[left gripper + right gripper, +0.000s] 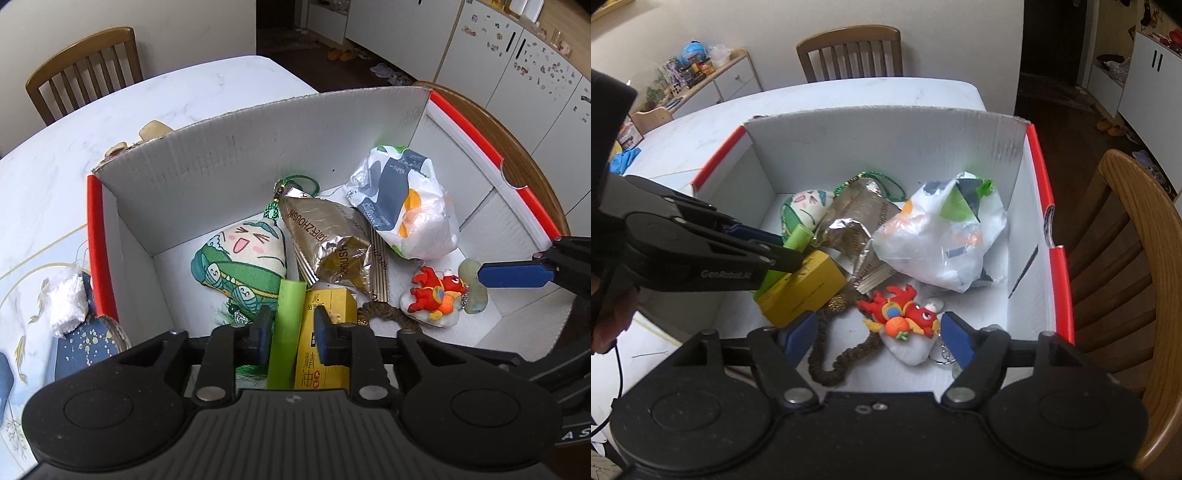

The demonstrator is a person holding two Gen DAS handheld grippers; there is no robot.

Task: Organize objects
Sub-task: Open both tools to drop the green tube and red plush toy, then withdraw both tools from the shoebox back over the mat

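A white cardboard box (221, 155) (886, 147) with red rims holds several things. Among them are a zongzi plush (243, 254) (803, 205), a foil packet (328, 236) (857, 218) and a bagged tissue pack (402, 199) (938, 236). My left gripper (293, 332) (775, 247) stands slightly open inside the box. A green tube (290, 306) (799, 236) lies between its pads on a yellow carton (332, 299) (809, 284), and a gap shows at the right pad. My right gripper (879, 336) is open wide just above a red dragon toy (905, 312) (436, 291).
A brown braided cord (842, 358) (388, 314) curls on the box floor near the toy. A white fluffy item (70, 295) and a blue speckled pouch (85, 343) lie on the table left of the box. Wooden chairs (1137, 258) (849, 51) stand right of and beyond the table.
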